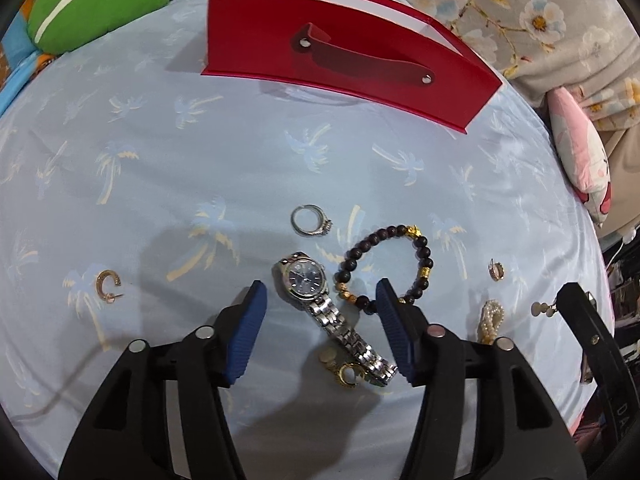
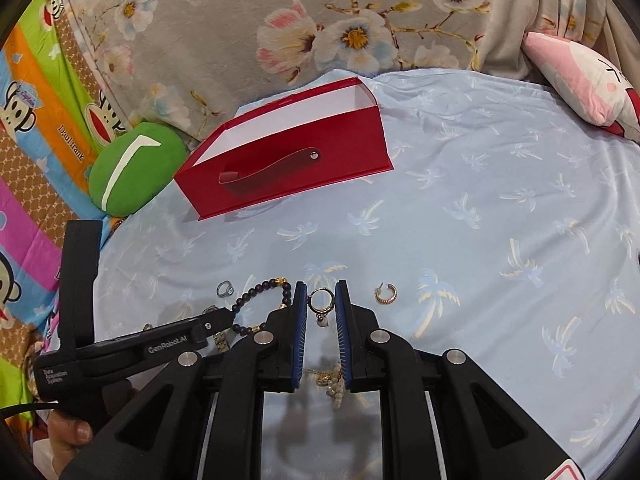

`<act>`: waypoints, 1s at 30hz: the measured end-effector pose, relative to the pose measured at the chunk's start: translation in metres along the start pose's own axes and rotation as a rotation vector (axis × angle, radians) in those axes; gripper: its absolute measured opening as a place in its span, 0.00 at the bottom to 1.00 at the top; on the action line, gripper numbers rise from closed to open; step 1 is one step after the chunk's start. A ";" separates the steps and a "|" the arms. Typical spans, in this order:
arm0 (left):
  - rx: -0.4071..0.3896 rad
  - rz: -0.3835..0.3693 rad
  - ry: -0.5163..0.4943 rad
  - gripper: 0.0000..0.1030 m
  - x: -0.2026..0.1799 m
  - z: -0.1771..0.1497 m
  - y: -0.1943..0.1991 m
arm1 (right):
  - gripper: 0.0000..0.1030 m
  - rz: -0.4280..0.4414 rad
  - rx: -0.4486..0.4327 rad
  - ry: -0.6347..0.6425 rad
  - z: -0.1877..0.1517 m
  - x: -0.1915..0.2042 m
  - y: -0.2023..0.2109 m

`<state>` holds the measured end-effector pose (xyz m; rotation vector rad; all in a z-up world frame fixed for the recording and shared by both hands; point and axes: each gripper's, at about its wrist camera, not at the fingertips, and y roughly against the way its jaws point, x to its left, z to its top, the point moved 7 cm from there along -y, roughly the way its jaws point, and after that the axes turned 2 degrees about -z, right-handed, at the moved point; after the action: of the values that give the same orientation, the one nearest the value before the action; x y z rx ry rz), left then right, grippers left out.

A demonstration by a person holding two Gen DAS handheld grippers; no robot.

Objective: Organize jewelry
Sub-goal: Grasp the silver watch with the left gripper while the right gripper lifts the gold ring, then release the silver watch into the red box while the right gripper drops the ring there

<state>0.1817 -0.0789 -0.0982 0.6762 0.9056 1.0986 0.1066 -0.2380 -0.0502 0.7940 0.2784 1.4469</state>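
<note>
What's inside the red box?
The red box is open on top, showing only white inner walls. Nothing shows in that part. Its bottom is hidden behind the front wall, so jewelry could lie there unseen.

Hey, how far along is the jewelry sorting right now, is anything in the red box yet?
Barely started. No jewelry shows in the visible part of the red box. In hand: the right gripper is nearly closed around a gold hoop earring; whether it grips is unclear. The left gripper is open over the watch. Still on the cloth: ring, bead bracelet, pearl piece, other earrings.
</note>
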 end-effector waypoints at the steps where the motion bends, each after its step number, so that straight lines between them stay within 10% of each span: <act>1: 0.006 -0.002 -0.003 0.38 -0.001 -0.001 0.000 | 0.13 0.000 0.000 -0.004 0.000 -0.001 0.000; 17: -0.058 0.102 -0.109 0.22 -0.011 0.011 -0.013 | 0.13 -0.002 0.002 -0.006 -0.003 -0.003 0.002; 30: -0.072 -0.038 -0.070 0.22 -0.002 0.008 0.025 | 0.13 0.005 -0.037 0.006 0.008 -0.001 0.014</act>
<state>0.1770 -0.0729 -0.0728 0.6316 0.8121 1.0630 0.1003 -0.2427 -0.0356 0.7610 0.2535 1.4559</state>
